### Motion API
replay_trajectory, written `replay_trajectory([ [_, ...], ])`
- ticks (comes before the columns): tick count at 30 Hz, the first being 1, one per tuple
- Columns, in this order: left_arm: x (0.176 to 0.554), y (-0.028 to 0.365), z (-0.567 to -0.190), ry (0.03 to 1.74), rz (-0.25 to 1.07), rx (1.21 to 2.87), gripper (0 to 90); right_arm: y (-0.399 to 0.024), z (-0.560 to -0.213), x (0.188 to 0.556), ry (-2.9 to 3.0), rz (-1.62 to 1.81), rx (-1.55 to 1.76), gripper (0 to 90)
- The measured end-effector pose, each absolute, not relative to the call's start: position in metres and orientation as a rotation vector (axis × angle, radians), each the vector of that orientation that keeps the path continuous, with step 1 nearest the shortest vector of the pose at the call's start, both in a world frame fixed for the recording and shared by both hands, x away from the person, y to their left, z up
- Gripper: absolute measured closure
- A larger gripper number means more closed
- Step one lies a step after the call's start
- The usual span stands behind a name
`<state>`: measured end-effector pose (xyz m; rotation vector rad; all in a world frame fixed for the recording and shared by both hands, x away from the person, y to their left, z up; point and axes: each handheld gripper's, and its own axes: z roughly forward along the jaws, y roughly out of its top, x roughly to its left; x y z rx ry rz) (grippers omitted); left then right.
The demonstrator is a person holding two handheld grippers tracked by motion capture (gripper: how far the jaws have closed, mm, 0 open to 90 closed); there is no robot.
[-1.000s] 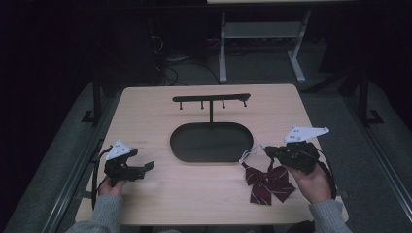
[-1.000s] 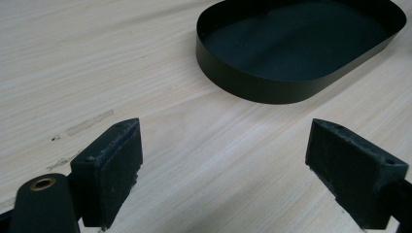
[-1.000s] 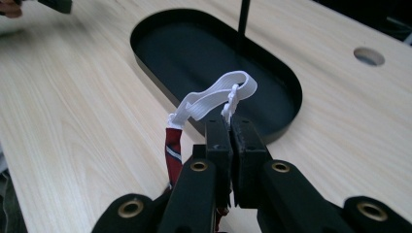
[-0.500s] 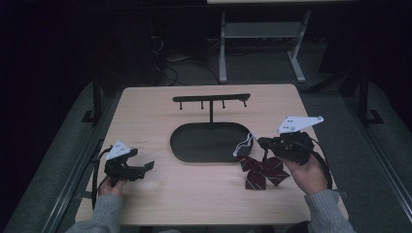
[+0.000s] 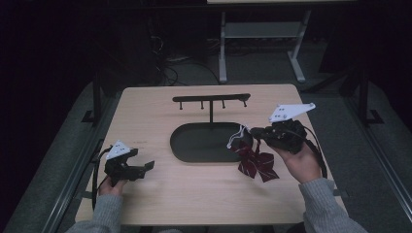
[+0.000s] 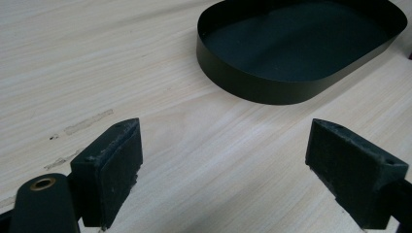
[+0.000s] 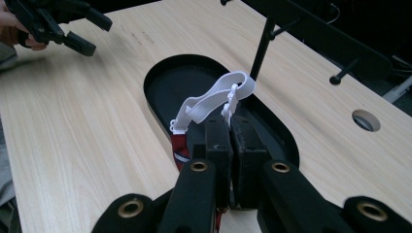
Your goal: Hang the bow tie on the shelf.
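Tray [image 5: 194, 145] seemingly bare, bow tie [image 5: 256, 162] beside

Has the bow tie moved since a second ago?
Yes. The bow tie, held by the right hand-held gripper, has shifted left toward the black tray, its white strap now over the rim.

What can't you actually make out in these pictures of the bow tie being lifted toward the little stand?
- Bow tie: in the right gripper view the right gripper hides all but a red sliver; where its pads pinch the white strap is covered.
- Pattern on the bow: too small in the high view.
- Stand: its crossbar runs off the top edge of the right gripper view.
- Tray: cut off at the left gripper view's edge.
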<state>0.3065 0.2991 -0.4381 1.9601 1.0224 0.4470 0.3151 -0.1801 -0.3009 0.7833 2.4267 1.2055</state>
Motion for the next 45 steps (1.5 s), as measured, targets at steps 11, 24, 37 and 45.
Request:
replay_trajectory([
  [11, 0.307, 0.299, -0.439, 1.031, 0.447, 1.945, 13.0, -0.169, -0.288, 0.325, 2.433, 1.224, 0.743, 87.0],
  [24, 0.307, 0.3, -0.438, 1.021, 0.45, 1.943, 13.0, -0.153, -0.274, 0.335, 2.436, 1.239, 0.7, 87.0],
  [37, 0.307, 0.3, -0.438, 1.024, 0.456, 1.938, 13.0, -0.139, -0.269, 0.362, 2.461, 1.219, 0.702, 87.0],
  [45, 0.308, 0.301, -0.438, 1.024, 0.456, 1.938, 13.1, -0.136, -0.271, 0.381, 2.467, 1.199, 0.732, 86.9],
])
